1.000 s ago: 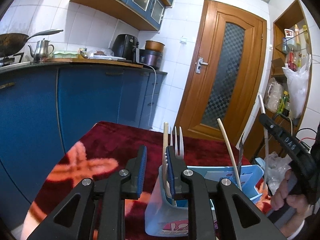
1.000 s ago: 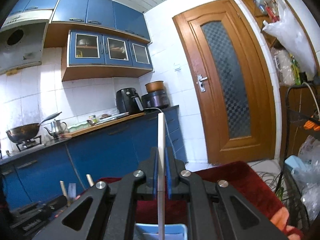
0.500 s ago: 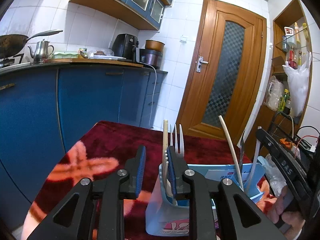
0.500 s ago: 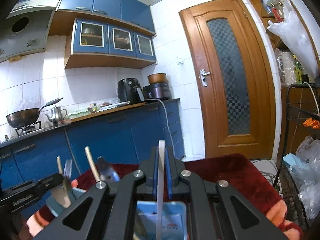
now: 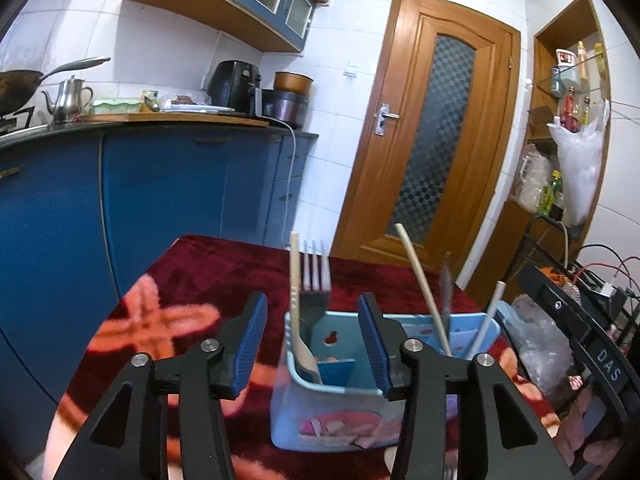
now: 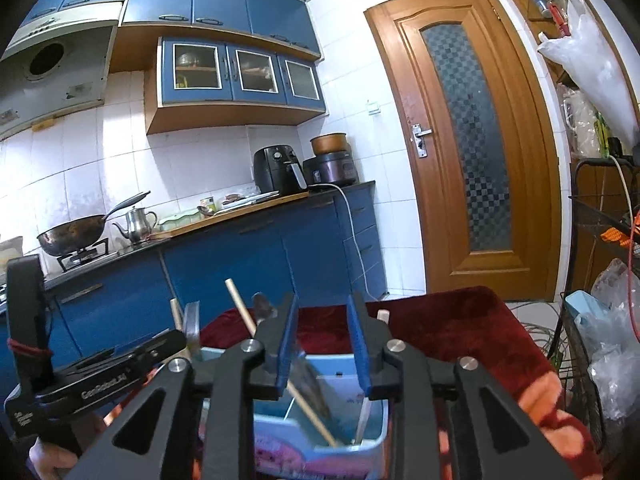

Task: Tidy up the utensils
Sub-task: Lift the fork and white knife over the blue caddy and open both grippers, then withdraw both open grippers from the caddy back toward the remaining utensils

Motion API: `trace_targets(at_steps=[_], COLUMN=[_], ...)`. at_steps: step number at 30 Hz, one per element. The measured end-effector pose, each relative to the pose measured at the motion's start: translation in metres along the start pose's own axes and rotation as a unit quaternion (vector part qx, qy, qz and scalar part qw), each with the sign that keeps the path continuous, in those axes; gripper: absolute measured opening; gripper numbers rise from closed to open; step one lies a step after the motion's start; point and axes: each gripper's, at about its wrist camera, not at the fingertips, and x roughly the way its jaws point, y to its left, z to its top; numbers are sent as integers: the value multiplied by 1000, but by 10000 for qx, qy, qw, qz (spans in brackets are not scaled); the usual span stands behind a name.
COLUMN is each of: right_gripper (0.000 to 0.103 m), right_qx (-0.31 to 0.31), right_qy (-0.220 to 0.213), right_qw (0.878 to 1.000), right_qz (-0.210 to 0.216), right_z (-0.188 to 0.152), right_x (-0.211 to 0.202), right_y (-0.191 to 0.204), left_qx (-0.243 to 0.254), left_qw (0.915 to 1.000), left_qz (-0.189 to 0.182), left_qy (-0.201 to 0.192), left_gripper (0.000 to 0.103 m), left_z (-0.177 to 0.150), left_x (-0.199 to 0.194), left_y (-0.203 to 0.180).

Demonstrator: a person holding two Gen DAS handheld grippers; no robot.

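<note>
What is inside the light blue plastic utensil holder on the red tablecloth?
The light blue plastic utensil holder contains a metal fork, three pale wooden chopsticks and a blurred dark metal utensil, all tilted. Their lower ends are hidden by its walls.

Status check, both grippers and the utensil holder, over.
Left gripper opening, nothing between its jaws. Right gripper opening, empty. Blue utensil holder upright on red cloth; fork, chopsticks standing inside. Nothing in the way.

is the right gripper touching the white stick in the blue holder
Apart. The right wrist view shows the right gripper opening, nothing between its pads; the white stick leans in the blue holder.
</note>
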Motion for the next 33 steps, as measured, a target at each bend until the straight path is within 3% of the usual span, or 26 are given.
trace_targets(at_steps=[15, 33], right_gripper=[38, 38], right_qx=[405, 826], right_qy=[960, 2346], right_qw=[9944, 9685], right_qz=[143, 88], right_z=[-12, -83], right_x=[-43, -74], right_y=[2, 2], left_qx=[546, 297], left_qw=[9957, 9867], left_qz=[202, 600], left_qy=[720, 1482], left_gripper=[57, 58], left_z=[-22, -72], left_x=[-48, -88], left_y=[-23, 5])
